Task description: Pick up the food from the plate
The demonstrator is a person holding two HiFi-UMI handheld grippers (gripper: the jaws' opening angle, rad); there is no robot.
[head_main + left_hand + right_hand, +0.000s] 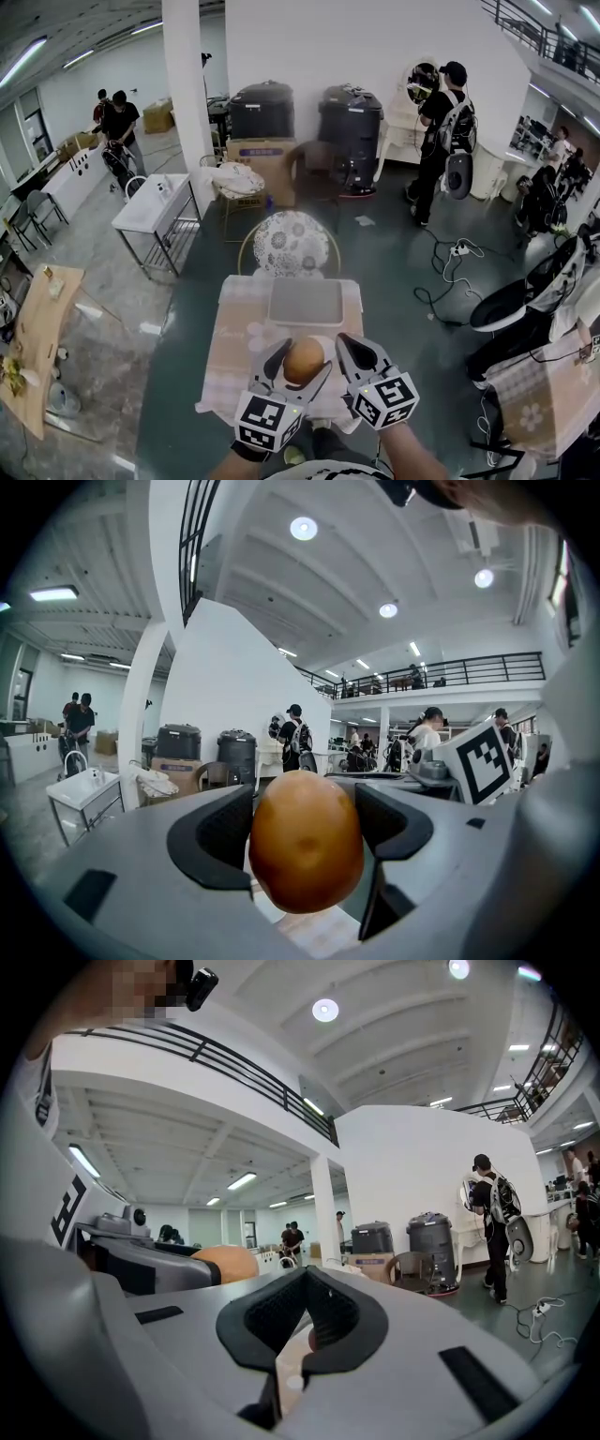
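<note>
On the near side of the grey tray (306, 302), which lies on the cloth-covered tabletop (234, 347), we find both tools side by side. We cannot make out the plate; the tools cover the area nearer the person than the tray.

The left hand-held gripper (300, 362) has its jaws parted to the width of the food (306, 841), a round orange-brown item, and clamps it on both sides. The right hand-held gripper (302, 1288), on the right of the food as seen from the tray, has its jaws closed tip to tip with nothing between them.

We judge the step in hand to be the lift: the grasp is made, and the left gripper view shows the food with pale cloth well beneath it. The next move calls for steady clamping pressure and a straight upward path, since a round item may roll out of curved pads.

We read no brand or lettering. Only the black-and-white square markers on each tool's cube are visible.
</note>
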